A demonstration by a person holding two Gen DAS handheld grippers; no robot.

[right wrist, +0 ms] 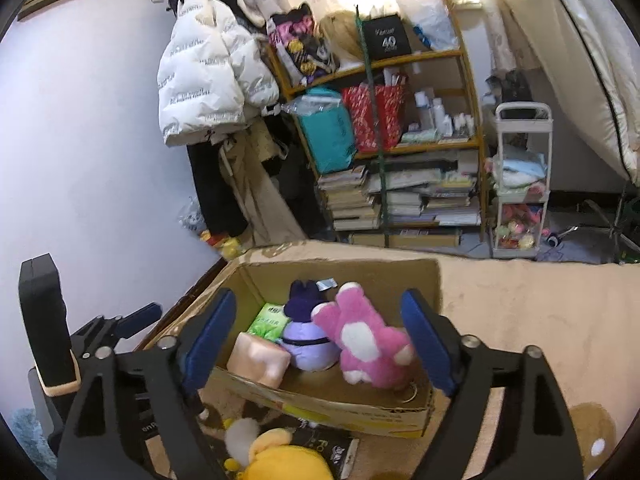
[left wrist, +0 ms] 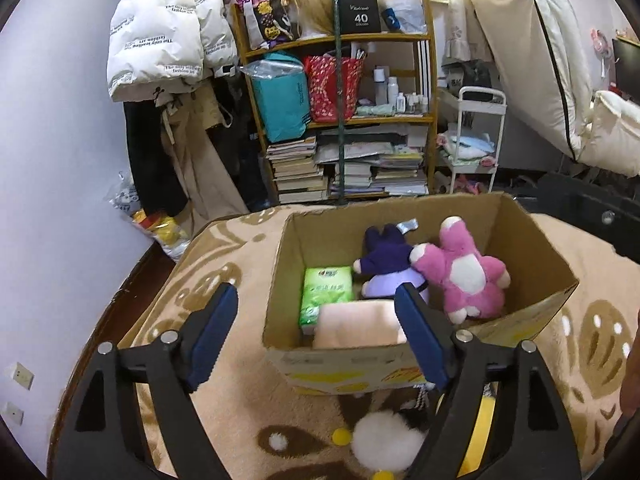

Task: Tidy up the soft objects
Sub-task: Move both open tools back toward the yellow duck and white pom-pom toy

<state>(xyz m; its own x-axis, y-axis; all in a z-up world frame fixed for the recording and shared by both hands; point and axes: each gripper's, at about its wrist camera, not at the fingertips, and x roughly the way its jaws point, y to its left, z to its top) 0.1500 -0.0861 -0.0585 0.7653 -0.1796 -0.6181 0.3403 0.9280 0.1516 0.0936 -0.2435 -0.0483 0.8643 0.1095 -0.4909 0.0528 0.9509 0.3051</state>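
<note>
- Beige patterned blanket was plush and uneven under the cardboard box.
- Inside the box lay a fuzzy pink plush and purple plush.
- Before the box sat a yellow plush.
- I held left tongs and right tongs spread, empty.
- I judged soft pile might slip when pinched.

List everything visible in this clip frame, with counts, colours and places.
cardboard box: 1, brown, on the patterned blanket
pink plush: 1, pink and white, in the box, right side
purple plush: 1, dark and light purple, in the box, beside the pink one
tissue pack: 1, green, in the box, left side
peach block: 1, pale peach, in the box, near wall
yellow plush: 1, yellow, on the blanket before the box
white pompom: 1, white, before the box
bookshelf: 1, wooden, back wall
puffer jacket: 1, white, hanging left
left gripper: 1, blue fingers, open
right gripper: 1, blue fingers, open
</note>
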